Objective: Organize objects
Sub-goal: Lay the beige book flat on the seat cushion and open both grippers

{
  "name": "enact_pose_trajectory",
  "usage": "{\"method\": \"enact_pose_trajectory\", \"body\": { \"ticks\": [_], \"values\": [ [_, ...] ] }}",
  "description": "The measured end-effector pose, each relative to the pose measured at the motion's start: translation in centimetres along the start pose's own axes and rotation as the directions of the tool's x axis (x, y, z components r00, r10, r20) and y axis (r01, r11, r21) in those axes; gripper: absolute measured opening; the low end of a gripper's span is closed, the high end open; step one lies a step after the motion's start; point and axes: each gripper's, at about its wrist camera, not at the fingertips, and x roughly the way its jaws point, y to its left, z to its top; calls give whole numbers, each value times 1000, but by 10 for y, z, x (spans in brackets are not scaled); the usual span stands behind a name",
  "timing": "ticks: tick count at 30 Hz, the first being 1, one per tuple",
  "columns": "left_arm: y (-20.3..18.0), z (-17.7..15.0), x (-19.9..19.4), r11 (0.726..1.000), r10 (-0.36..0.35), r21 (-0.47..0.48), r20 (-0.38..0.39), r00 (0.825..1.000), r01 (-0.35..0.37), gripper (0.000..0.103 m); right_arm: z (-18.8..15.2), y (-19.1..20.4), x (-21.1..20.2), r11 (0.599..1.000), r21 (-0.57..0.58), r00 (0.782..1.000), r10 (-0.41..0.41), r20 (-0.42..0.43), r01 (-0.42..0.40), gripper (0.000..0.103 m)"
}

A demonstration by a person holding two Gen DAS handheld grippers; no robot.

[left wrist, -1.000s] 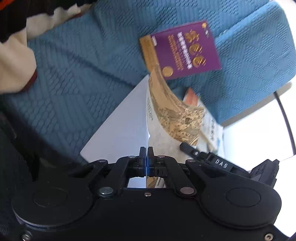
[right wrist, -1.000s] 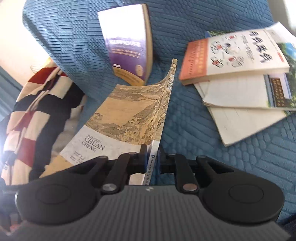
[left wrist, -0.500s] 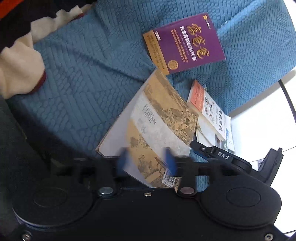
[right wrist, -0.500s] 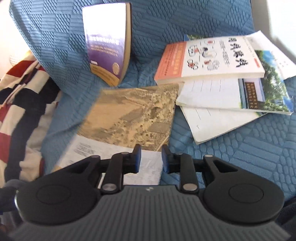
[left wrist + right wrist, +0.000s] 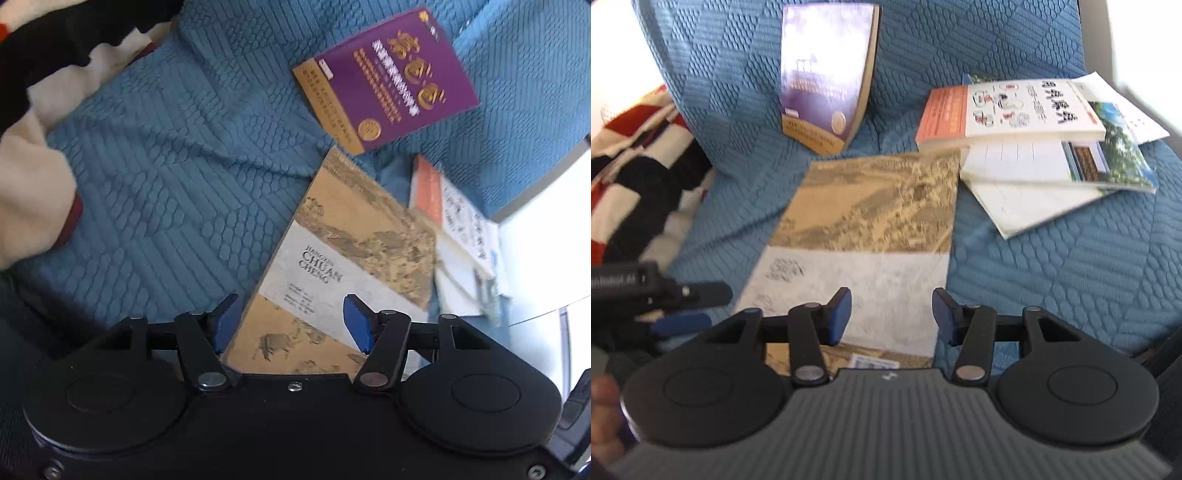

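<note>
Both left gripper (image 5: 291,323) and right gripper (image 5: 891,315) jaws are opening, nothing gripped; tan book (image 5: 875,221) lies flat on the blue sofa (image 5: 1071,277).

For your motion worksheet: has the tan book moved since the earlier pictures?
Yes. The tan book dropped from standing on edge to flat on the blue cover, beside the leaning purple book.

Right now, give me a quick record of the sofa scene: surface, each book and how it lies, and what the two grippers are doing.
surface: blue quilted sofa cover
tan painting book: lies flat and closed on the seat, held by neither gripper
purple book: leans upright against the backrest
book stack: beside the tan book, orange-spined book on top
striped blanket: bunched at the seat's edge
left gripper: fingers opening, nothing pressed between them
right gripper: fingers opening, nothing pressed between them
</note>
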Motion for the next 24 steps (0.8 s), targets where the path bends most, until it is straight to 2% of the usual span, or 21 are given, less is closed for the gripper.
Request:
{"method": "enact_pose_trajectory", "body": {
  "ticks": [3, 6, 8, 10, 12, 16, 24],
  "values": [
    [-1, -1, 11, 998, 54, 35, -2, 999, -54, 58, -4, -2, 4, 999, -18, 999, -34, 32, 35, 51],
    [3, -5, 17, 998, 60, 35, 11, 998, -61, 57, -3, -6, 12, 999, -14, 998, -47, 32, 47, 51],
    [6, -5, 21, 999, 43, 24, -1, 999, -43, 54, -4, -3, 15, 998, -38, 998, -39, 49, 40, 49],
    [6, -5, 24, 1000, 21, 21, -11, 1000, -21, 45, -3, 1, 17, 996, -70, 996, -59, 62, 64, 49],
    [5, -7, 24, 999, 26, 37, -9, 1000, -26, 42, -3, 0, 18, 994, -77, 995, -66, 73, 72, 40],
    [3, -9, 23, 997, 53, 60, -6, 999, -53, 33, 3, -13, 19, 999, -24, 997, -31, 74, 33, 34],
    [9, -14, 12, 1000, 22, 2, -82, 996, -22, 31, 8, -12, 24, 999, -40, 997, 8, 71, -5, 32]
  ]
}}
